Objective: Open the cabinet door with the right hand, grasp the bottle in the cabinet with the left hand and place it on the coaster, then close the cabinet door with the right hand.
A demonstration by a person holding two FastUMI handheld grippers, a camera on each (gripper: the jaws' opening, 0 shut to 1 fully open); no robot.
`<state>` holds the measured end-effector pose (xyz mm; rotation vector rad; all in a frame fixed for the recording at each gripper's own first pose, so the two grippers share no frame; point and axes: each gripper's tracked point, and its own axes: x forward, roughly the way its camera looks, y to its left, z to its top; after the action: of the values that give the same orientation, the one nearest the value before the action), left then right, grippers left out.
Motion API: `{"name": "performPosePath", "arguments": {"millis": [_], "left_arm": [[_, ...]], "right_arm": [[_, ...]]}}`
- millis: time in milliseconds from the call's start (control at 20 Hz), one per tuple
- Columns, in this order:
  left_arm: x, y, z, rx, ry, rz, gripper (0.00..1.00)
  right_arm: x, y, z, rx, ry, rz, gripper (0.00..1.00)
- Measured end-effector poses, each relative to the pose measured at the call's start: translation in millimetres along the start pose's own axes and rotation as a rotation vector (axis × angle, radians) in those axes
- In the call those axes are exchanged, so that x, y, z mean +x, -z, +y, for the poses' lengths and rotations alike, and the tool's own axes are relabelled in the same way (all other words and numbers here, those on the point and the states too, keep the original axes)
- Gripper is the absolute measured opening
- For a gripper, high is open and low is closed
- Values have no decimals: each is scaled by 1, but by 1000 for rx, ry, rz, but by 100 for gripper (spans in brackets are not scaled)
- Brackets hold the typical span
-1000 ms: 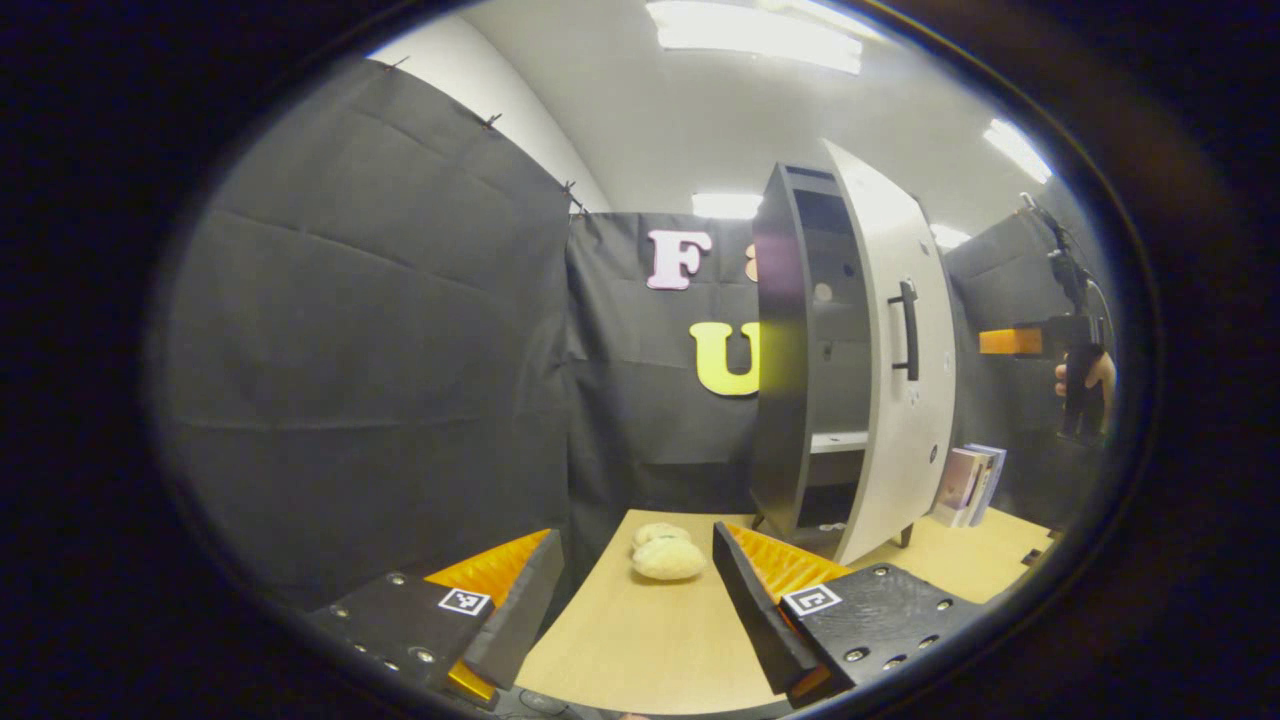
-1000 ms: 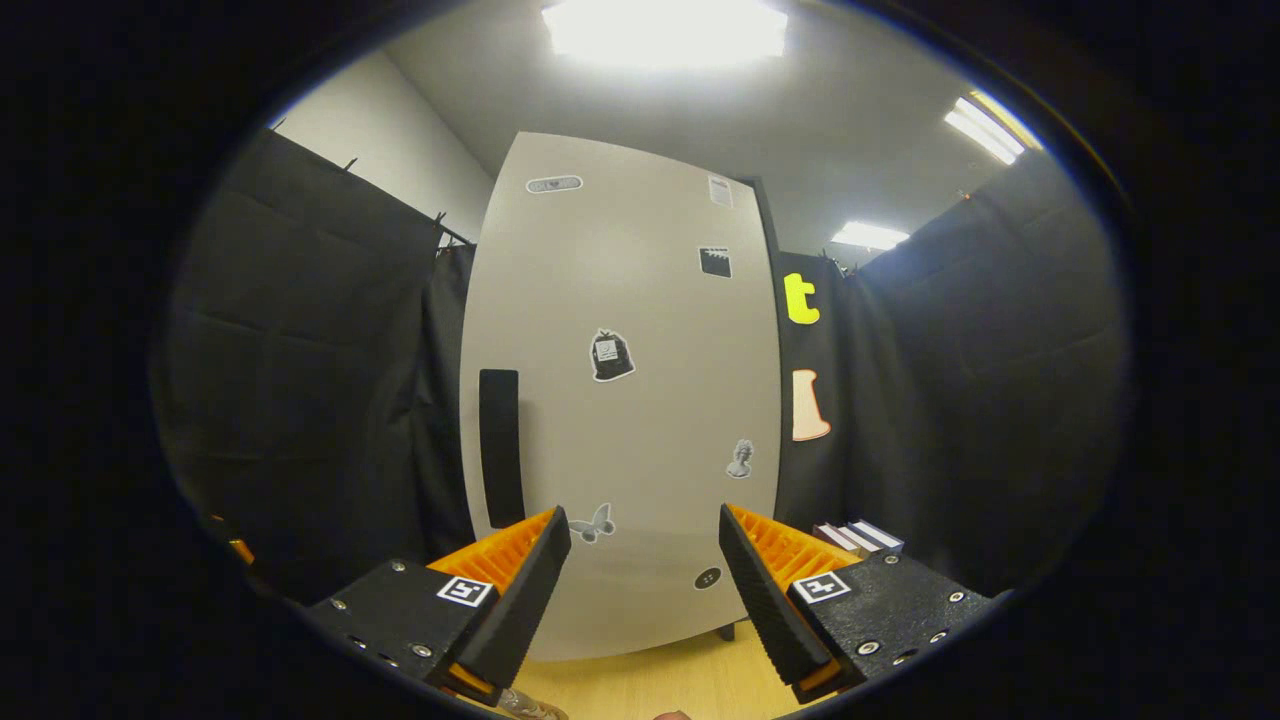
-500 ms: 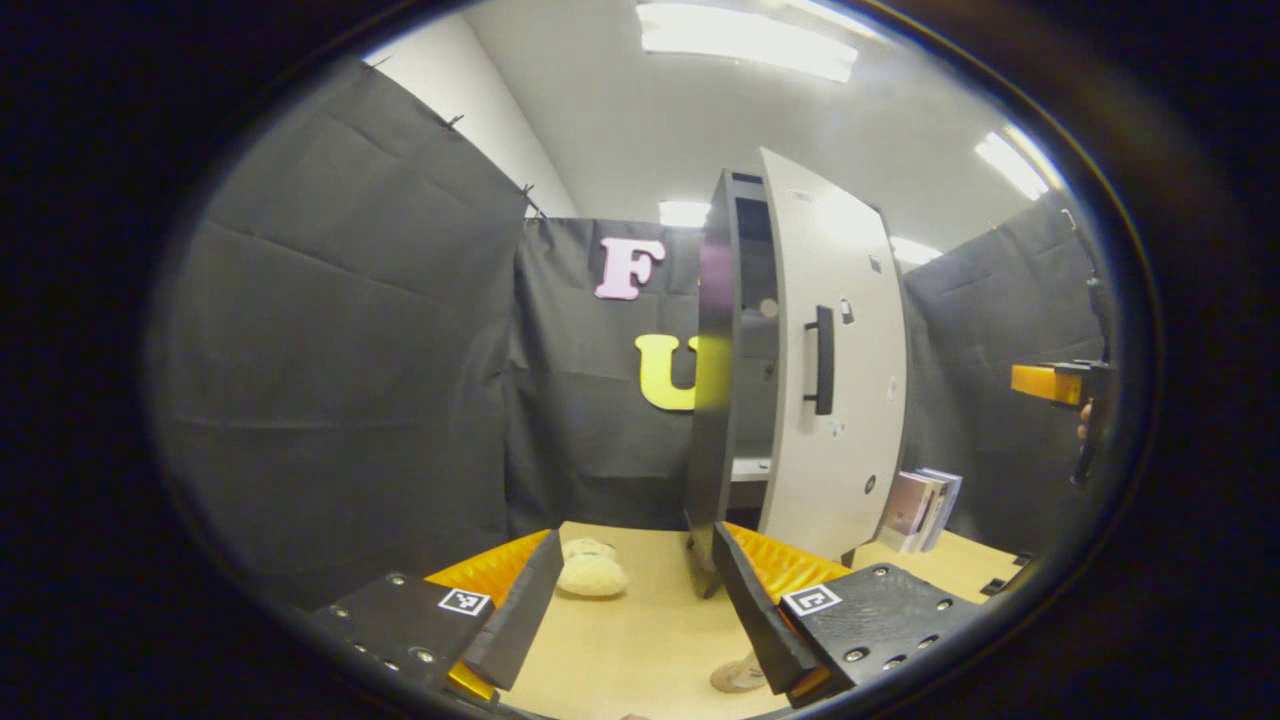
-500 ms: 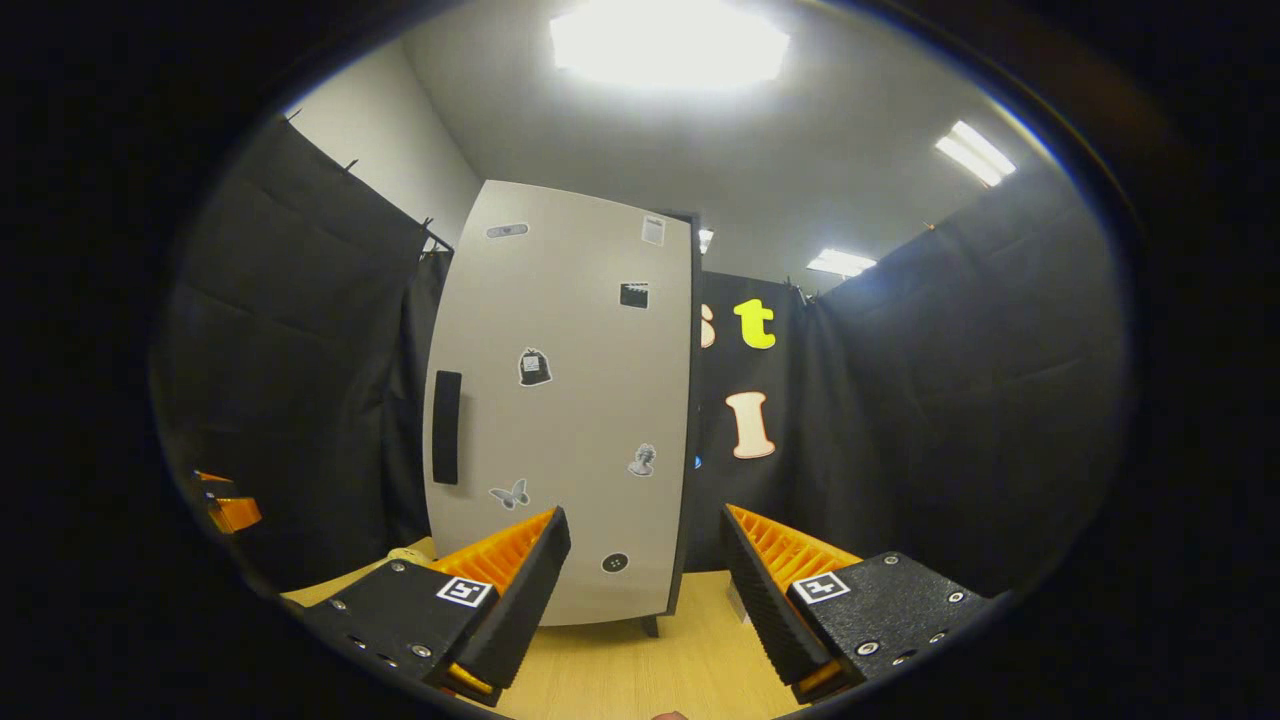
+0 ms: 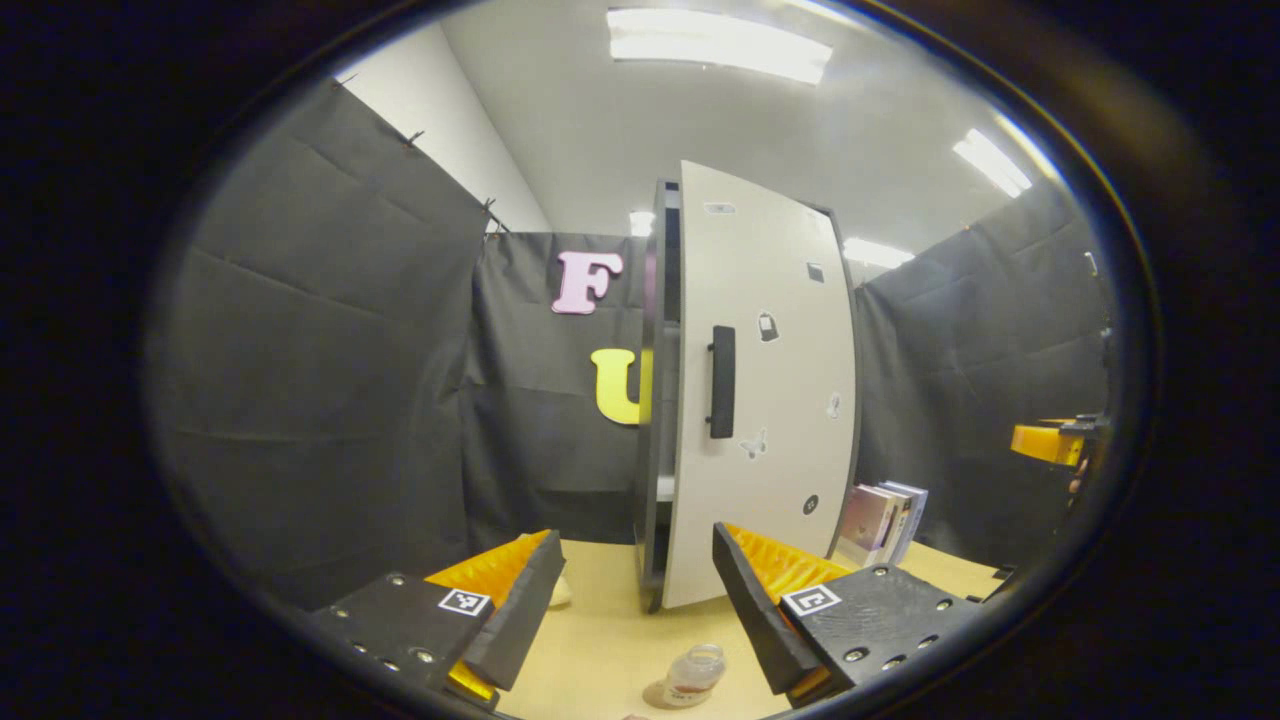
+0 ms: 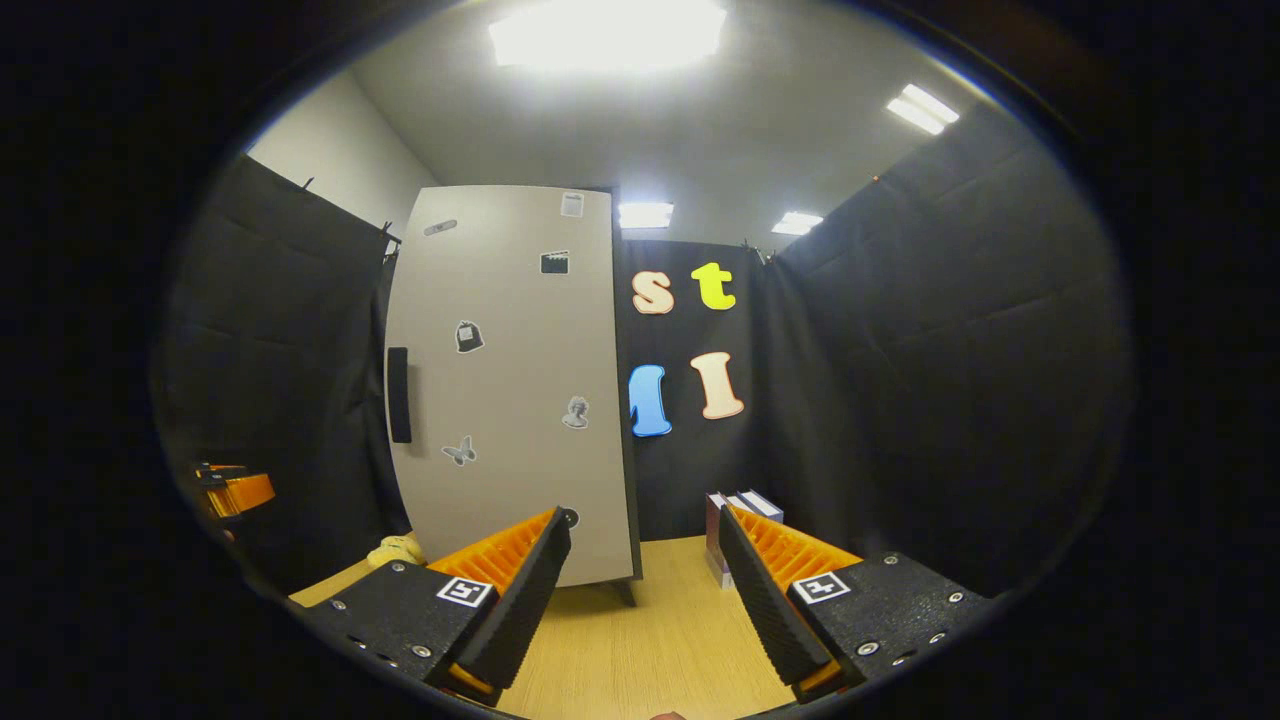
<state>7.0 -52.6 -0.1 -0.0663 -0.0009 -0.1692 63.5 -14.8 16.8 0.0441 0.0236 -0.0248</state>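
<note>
Bottle (image 5: 694, 674) first: it stands on the tabletop (image 5: 610, 640) out in front of the cabinet (image 5: 660, 400), low in the left gripper view, between that gripper's two fingers but well clear of both. There seems to be a pale disc under it, which would be the coaster, though so near the rim of the view I can't be sure of that. So the fetching and setting down look done.

The cabinet door (image 5: 765, 390) is nearly shut. In the left gripper view a thin dark gap runs down its handle side, with a sliver of shelf visible inside; from the right gripper view the door (image 6: 505, 380) looks almost flat against the cabinet front. The black handle (image 5: 721, 381) is untouched at this moment.

Both tools are empty. The left gripper (image 5: 634, 590) has its jaws spread wide with nothing between them, and the right gripper (image 6: 640, 585) is the same, held back from the door and well apart from it.

What seems left is little: the door may need a last nudge from the right gripper to seat fully. Otherwise the job reads as essentially finished.
</note>
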Motion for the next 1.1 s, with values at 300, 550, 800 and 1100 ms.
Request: {"name": "performPosePath", "arguments": {"millis": [300,550,800,1100], "left_arm": [[7,4,-20,5,-13,13,87],[10,-3,-17,20,-26,4,90],[10,-8,-8,30,-39,-7,90],[9,-7,-2,26,-46,-9,90]], "right_arm": [[2,15,-14,7,0,27,93],[11,10,-10,16,-17,14,93],[13,4,2,2,-41,-1,93],[13,1,10,-20,-53,-11,93]]}}
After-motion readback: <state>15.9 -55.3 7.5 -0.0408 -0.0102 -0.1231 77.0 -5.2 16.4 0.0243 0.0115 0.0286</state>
